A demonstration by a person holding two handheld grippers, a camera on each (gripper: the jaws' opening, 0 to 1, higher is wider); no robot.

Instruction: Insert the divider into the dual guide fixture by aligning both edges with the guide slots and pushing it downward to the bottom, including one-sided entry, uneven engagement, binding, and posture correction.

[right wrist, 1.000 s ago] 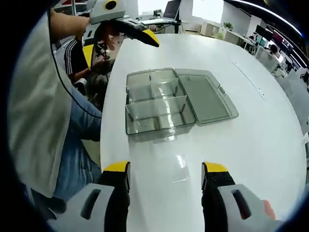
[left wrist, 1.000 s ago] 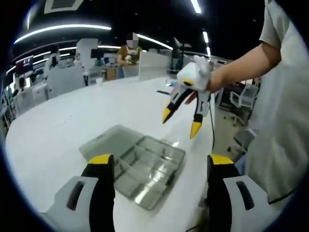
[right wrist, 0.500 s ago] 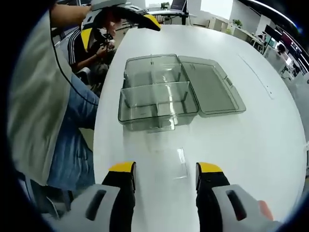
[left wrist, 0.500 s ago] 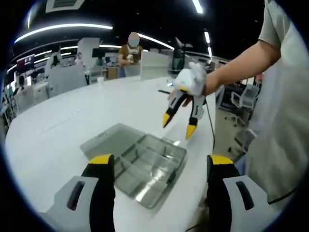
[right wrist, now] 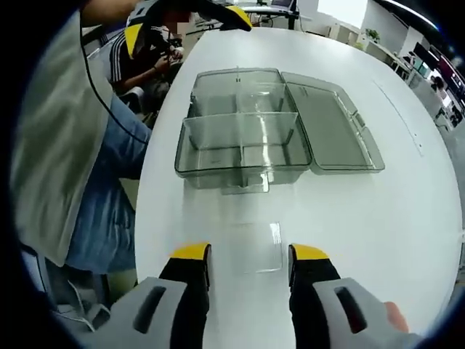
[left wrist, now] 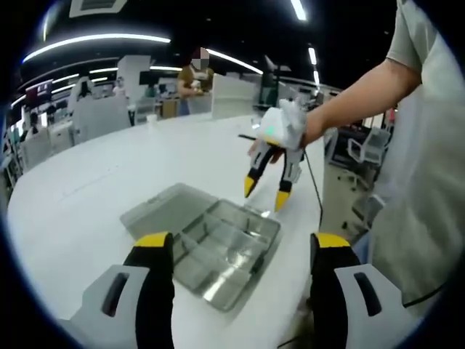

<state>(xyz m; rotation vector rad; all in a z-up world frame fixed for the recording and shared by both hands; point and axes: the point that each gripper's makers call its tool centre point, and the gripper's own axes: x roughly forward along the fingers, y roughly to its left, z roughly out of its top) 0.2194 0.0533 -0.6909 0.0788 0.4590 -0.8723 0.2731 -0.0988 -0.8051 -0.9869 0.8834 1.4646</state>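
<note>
A clear grey compartment box (right wrist: 240, 138) stands on the white table with its lid (right wrist: 330, 123) folded flat beside it. A thin clear divider (right wrist: 251, 247) lies flat on the table just in front of the box. My right gripper (right wrist: 249, 256) is open, its yellow-tipped fingers straddling the divider's near edge, one on each side. In the left gripper view the right gripper (left wrist: 265, 194) hangs close over the table at the box's (left wrist: 211, 247) far side. My left gripper (left wrist: 241, 246) is open and holds nothing above the box's near side; its yellow tip (right wrist: 236, 14) shows in the right gripper view.
The white table's (right wrist: 407, 218) edge runs close to the box on the person's side, where a shirt and jeans (right wrist: 109, 218) show. Desks, chairs and another person (left wrist: 195, 76) stand beyond the table's far side.
My right gripper has dropped toward the table and moved closer to the box, and its jaws have narrowed a little around the divider. The left gripper has stayed nearly still.
</note>
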